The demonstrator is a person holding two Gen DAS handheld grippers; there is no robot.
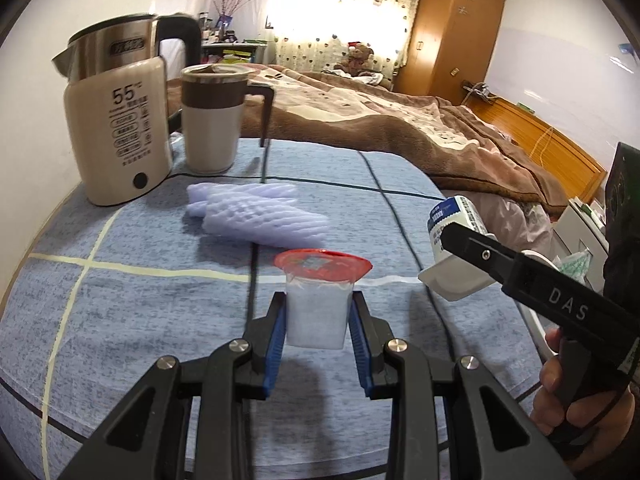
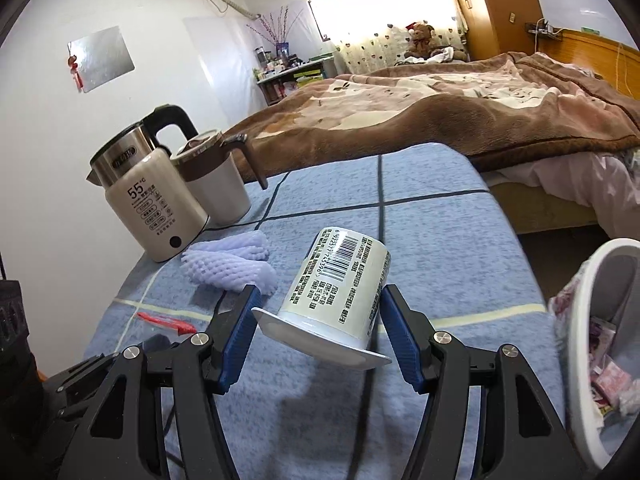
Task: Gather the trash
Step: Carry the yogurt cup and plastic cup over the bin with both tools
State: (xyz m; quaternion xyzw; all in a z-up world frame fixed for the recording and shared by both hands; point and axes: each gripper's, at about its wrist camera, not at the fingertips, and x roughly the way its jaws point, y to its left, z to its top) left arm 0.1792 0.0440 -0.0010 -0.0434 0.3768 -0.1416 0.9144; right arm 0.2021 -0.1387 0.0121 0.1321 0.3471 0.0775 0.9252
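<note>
Left wrist view: left gripper (image 1: 318, 314), jaws clamped on a small red-lidded cup (image 1: 320, 300), low centre of frame.
Right wrist view: right gripper (image 2: 320, 332), jaws gripping a tilted barcode cup (image 2: 340, 284), centre.
Foam nets (image 2: 232, 264): lying on the table (image 2: 440, 248), beside the kettle (image 2: 148, 200).
Bin (image 2: 600, 344): right edge, seemingly holding wrappers.

Clothed table (image 1: 120, 280): kettle (image 1: 116, 136), mug (image 1: 212, 120), foam nets (image 1: 256, 212)

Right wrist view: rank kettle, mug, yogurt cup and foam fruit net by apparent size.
1. kettle
2. yogurt cup, though nearness to the camera inflates it
3. mug
4. foam fruit net
</note>
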